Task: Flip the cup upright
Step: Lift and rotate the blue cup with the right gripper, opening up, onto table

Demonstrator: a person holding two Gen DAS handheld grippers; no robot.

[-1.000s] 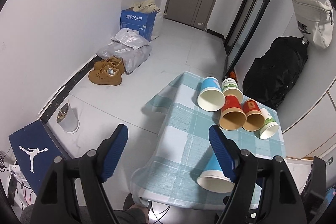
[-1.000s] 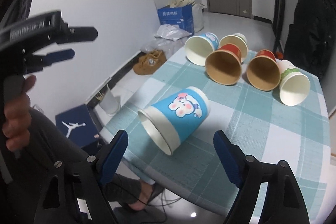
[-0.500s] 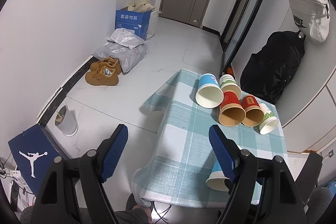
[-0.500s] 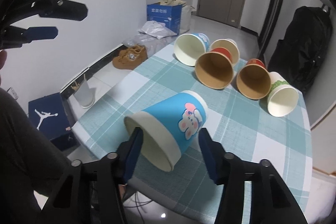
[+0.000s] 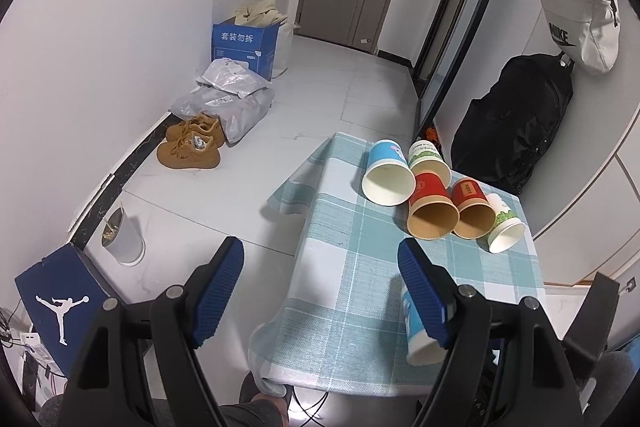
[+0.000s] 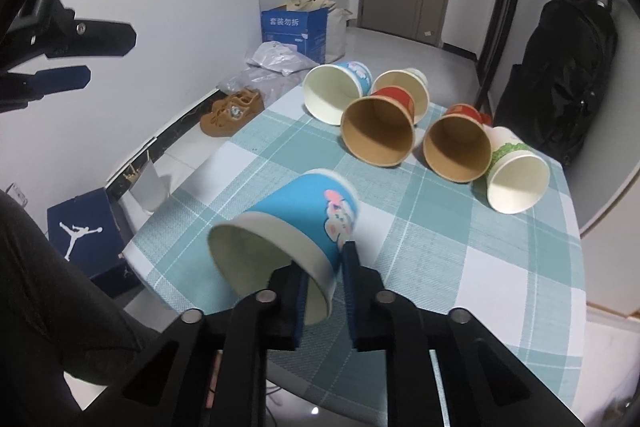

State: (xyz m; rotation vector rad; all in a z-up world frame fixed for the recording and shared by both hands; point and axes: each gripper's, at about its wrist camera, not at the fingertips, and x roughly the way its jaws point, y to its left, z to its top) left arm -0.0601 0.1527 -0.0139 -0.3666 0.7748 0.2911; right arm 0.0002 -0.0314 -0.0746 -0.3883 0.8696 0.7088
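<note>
A blue paper cup with a cartoon print (image 6: 296,227) lies tilted, mouth toward the camera, at the near end of the checked table (image 6: 460,247). My right gripper (image 6: 324,287) is shut on its rim wall, one finger inside the mouth and one outside. The cup also shows in the left wrist view (image 5: 416,331), partly hidden behind my right finger. My left gripper (image 5: 320,291) is open and empty, held high above the table's left edge and the floor.
Several other cups lie on their sides at the table's far end: a blue one (image 6: 336,91), a white-green one (image 6: 400,83), two red ones (image 6: 380,131) (image 6: 458,147), and another white-green one (image 6: 516,179). A black backpack (image 5: 516,131), shoes (image 5: 192,147), boxes and a bin stand around.
My right gripper has closed from wide open onto the blue cup's rim and lifted it slightly. My left gripper has risen and drawn back, staying open.
</note>
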